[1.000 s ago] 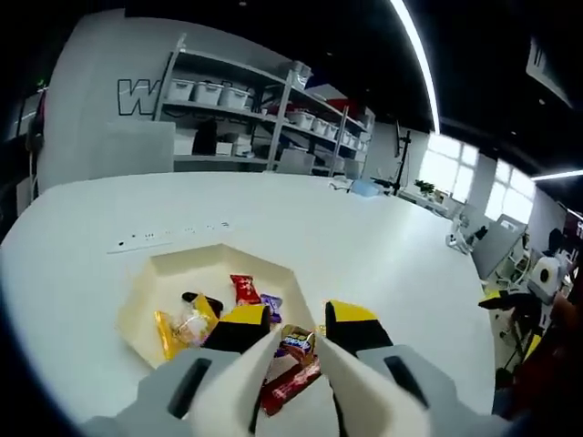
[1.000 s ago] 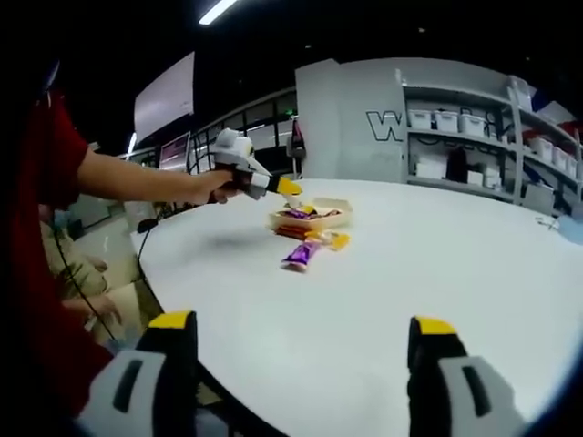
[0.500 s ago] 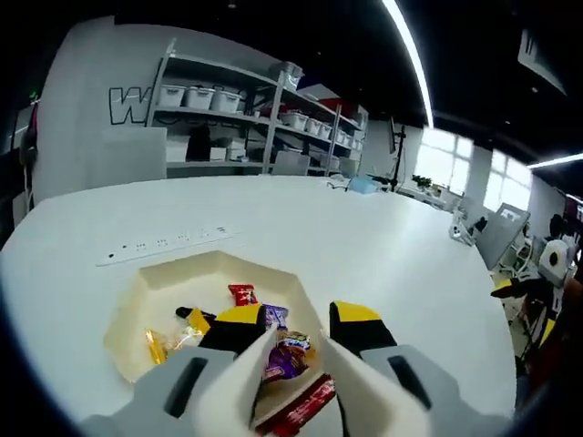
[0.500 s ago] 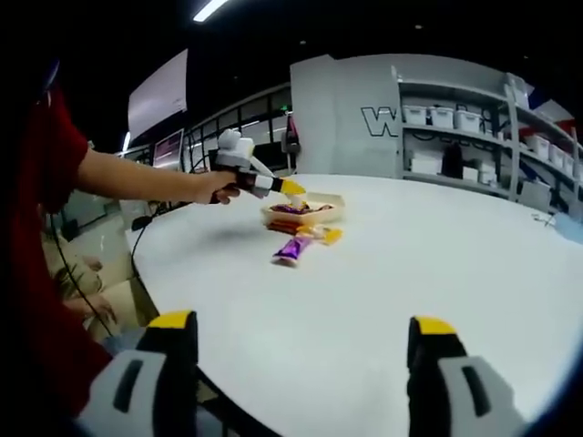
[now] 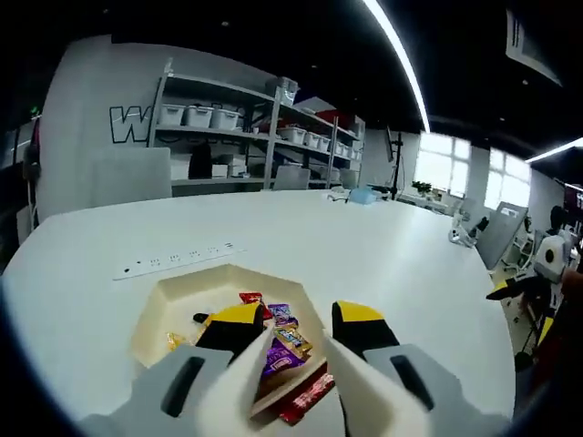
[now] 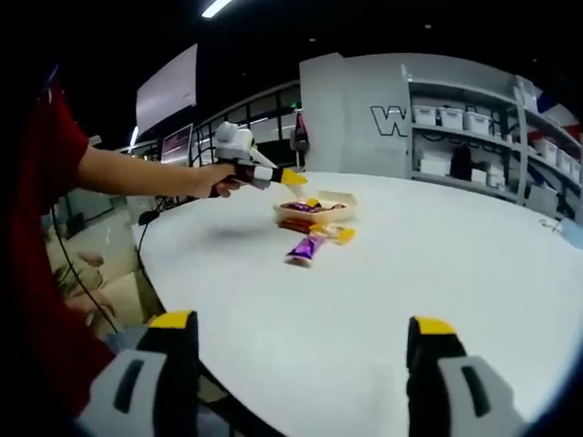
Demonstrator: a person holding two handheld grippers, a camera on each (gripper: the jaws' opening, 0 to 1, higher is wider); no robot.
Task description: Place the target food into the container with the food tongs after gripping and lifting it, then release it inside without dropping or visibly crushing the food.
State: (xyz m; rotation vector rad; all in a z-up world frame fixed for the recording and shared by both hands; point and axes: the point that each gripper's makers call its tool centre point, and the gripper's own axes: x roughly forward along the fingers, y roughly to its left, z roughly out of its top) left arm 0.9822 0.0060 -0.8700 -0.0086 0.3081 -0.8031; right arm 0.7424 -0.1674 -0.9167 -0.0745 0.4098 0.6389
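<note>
Behind my work surface stands a grey wall with shelving racks [image 5: 228,123] carrying white bins; the surface itself is a broad white table [image 5: 364,246] with a power strip [image 5: 178,259] set into it.

My left gripper [image 5: 290,337] hangs over the cream hexagonal container [image 5: 155,314], its white tong blades drawn nearly together. A gold-and-blue wrapped candy [image 5: 293,340] sits at the blade tips; I judge it is pinched there, though I cannot confirm contact. My right gripper [image 6: 301,350] is held low over bare table, well apart from the work, jaws wide and holding nothing. In the right gripper view the left gripper [image 6: 260,173] is over the container [image 6: 314,211].

Handling assessment: these are small foil-wrapped sweets, light and slick, with wrappers that crumple and contents that may crush. I would take hold across the middle of the body with a gentle squeeze, not by a twisted end.

Count, from the left gripper view: one container; inside it I make out a red piece [image 5: 250,299], a purple piece [image 5: 279,314], another purple piece [image 5: 278,360], a yellow piece [image 5: 173,341] and a dark piece [image 5: 200,319], the jaws hiding the rest. One red bar [image 5: 308,399] lies at the near rim. In the right gripper view one purple packet [image 6: 305,248] and one yellow packet [image 6: 342,235] lie on the table just outside.
</note>
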